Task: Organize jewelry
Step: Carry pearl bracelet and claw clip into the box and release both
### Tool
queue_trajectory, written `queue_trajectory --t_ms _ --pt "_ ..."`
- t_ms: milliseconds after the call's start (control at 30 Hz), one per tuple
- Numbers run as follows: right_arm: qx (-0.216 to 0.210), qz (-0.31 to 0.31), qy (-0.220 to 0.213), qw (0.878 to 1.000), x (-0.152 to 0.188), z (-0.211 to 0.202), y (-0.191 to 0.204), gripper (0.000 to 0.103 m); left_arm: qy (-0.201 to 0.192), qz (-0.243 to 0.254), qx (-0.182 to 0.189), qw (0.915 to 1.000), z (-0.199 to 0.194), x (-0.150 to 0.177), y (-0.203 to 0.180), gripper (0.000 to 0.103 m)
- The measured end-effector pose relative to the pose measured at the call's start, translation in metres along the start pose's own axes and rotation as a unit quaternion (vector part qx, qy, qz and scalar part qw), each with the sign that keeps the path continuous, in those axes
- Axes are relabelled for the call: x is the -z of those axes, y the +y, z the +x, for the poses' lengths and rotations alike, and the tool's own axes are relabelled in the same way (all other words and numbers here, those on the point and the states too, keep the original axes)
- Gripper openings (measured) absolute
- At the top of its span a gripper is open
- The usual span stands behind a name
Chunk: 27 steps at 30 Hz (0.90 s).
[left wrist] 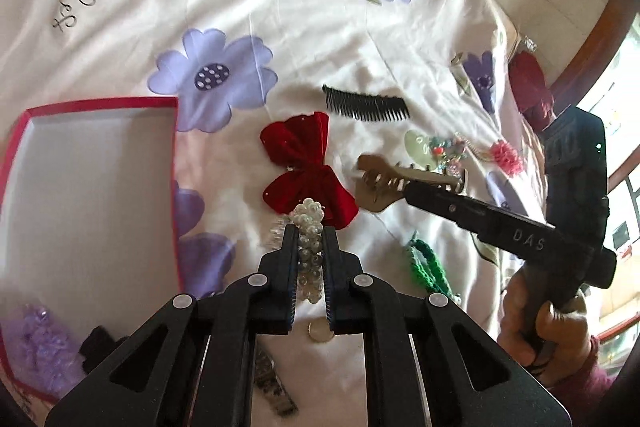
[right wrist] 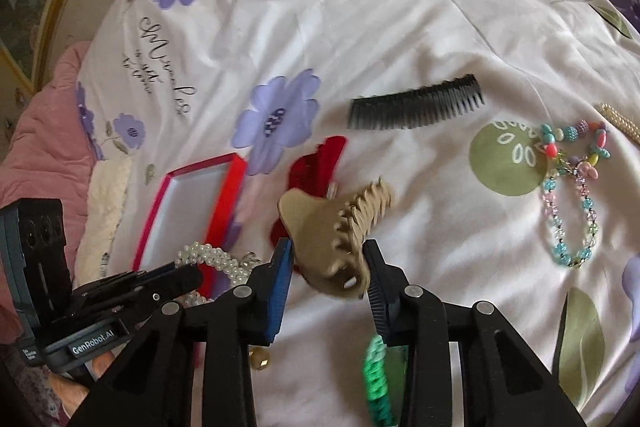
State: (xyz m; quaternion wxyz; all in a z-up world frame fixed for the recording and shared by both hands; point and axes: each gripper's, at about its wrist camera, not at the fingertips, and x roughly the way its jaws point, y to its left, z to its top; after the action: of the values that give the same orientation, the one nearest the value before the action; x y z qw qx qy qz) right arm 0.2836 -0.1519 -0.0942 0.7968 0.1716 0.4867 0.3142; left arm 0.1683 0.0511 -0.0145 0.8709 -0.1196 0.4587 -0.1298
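Observation:
My left gripper (left wrist: 307,233) is shut on a white pearl bracelet (left wrist: 308,259), lifted over the flowered bedsheet. The same pearl bracelet (right wrist: 208,257) shows at lower left in the right wrist view, held by the left gripper (right wrist: 188,277). My right gripper (right wrist: 330,249) is shut on a beige claw hair clip (right wrist: 336,227), held above the sheet. In the left wrist view the right gripper (left wrist: 408,185) carries that beige clip (left wrist: 380,183) beside a red velvet bow (left wrist: 308,167). An open red box (left wrist: 92,187) with a white inside lies at left, also seen as the red box (right wrist: 192,207).
A black comb (right wrist: 416,107) lies beyond the bow. A colourful bead bracelet (right wrist: 572,195) sits at right. A green braided band (right wrist: 378,383) lies under the right gripper. Purple scrunchie (left wrist: 40,347) rests in the box corner. A coin (left wrist: 320,331) and a person's hand (left wrist: 536,323) are near.

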Motion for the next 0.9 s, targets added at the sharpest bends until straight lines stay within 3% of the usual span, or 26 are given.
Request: queue_trajectory --t_ms 433,600,900 --pt "-0.016 -0.026 -0.007 1.000 0.010 -0.002 0.036 0.034 -0.046 -0.037 -0.016 0.9981 -0.057 0.009 0.035 0.009" --pt "-0.039 -0.037 -0.012 0.998 0.012 -0.003 0.054 0.034 -0.061 -0.052 -0.028 0.9964 -0.073 0.012 0.054 0.009" --pt "-0.100 -0.075 0.012 0.992 0.024 0.035 0.121 0.034 -0.070 -0.095 -0.056 0.9914 -0.089 0.023 0.104 0.009"
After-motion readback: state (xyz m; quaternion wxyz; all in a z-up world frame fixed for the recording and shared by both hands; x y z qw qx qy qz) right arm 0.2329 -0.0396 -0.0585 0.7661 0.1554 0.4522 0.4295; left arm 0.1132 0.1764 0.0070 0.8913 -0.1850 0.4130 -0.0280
